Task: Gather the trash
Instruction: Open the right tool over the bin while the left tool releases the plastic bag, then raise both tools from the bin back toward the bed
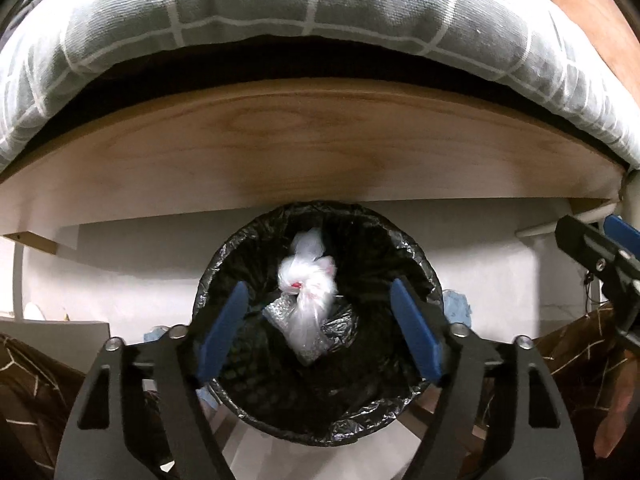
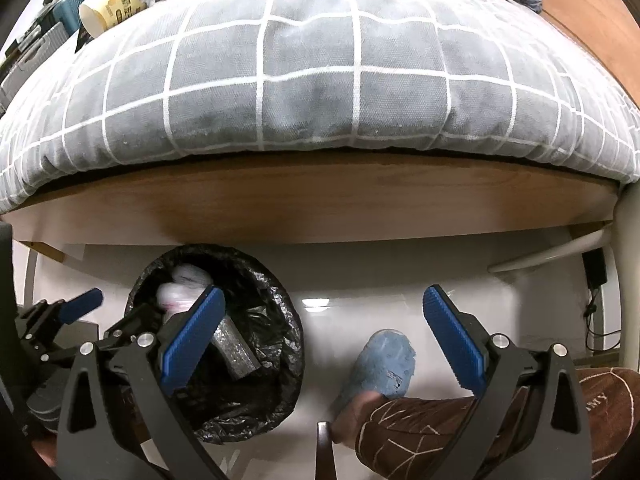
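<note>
A round bin lined with a black bag [image 1: 224,248] stands on the white floor under the bed edge. A white knotted plastic bag [image 1: 308,280], blurred, is in the air inside the bin mouth over a silver wrapper [image 1: 280,312]. My left gripper [image 1: 320,332] is open and empty directly above the bin. The bin [image 2: 276,320] also shows at lower left in the right wrist view, with the white bag [image 2: 180,288] and silver wrapper [image 2: 234,350] inside. My right gripper [image 2: 324,344] is open and empty over the floor to the bin's right.
A wooden bed frame [image 1: 312,148] with a grey checked mattress [image 2: 320,72] fills the back. A yellow cup [image 2: 116,0], boxes and clutter lie on the bed. A blue slipper [image 2: 384,364] and brown-trousered leg [image 2: 480,428] are by the bin. A white bed leg [image 2: 628,272] stands right.
</note>
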`<move>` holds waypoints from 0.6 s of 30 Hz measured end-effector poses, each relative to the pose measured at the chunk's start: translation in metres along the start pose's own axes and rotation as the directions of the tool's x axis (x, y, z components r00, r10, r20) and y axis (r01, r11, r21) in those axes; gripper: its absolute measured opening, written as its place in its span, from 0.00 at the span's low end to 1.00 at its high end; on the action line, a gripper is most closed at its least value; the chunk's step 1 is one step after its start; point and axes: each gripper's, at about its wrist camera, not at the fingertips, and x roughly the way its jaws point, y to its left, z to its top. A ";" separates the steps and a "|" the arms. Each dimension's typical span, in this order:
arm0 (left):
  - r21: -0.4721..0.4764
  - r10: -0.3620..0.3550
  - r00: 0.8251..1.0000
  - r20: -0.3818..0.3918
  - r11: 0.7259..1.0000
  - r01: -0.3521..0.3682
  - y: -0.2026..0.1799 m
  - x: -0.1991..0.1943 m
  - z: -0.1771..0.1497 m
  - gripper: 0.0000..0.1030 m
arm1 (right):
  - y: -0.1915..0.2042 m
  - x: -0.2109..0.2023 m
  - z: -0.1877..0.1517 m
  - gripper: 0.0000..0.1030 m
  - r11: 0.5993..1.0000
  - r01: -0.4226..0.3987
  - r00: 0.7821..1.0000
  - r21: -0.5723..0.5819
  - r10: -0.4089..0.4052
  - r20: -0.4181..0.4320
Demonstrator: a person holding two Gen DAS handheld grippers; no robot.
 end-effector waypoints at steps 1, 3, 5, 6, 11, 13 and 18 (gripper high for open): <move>-0.002 0.001 1.000 0.004 1.000 -0.001 0.000 0.000 0.000 0.81 | 0.000 0.003 -0.001 0.93 1.000 -0.001 1.000 0.002 0.001 -0.001; -0.009 -0.002 1.000 0.001 1.000 0.002 0.001 0.000 -0.001 0.84 | 0.000 0.005 -0.001 0.93 1.000 -0.004 1.000 0.004 0.004 -0.006; -0.017 -0.002 1.000 -0.005 1.000 0.002 0.003 0.000 0.000 0.90 | 0.002 0.007 -0.001 0.93 1.000 -0.002 1.000 0.001 0.002 -0.006; -0.020 -0.001 1.000 -0.005 1.000 0.001 0.004 0.000 0.000 0.91 | 0.003 0.008 -0.001 0.93 1.000 -0.005 1.000 0.000 0.005 -0.008; -0.029 0.013 1.000 -0.011 0.999 -0.013 0.014 -0.007 0.000 0.94 | 0.008 0.008 -0.002 0.93 1.000 -0.014 1.000 -0.009 0.014 -0.006; -0.039 0.038 0.999 -0.007 0.999 -0.038 0.018 -0.012 -0.001 0.94 | 0.010 0.005 -0.001 0.93 1.000 -0.022 1.000 -0.010 0.022 -0.001; -0.032 0.061 0.998 0.013 0.998 -0.060 0.025 -0.026 -0.007 0.94 | 0.014 -0.003 -0.001 0.93 0.999 -0.031 0.999 -0.019 0.031 0.010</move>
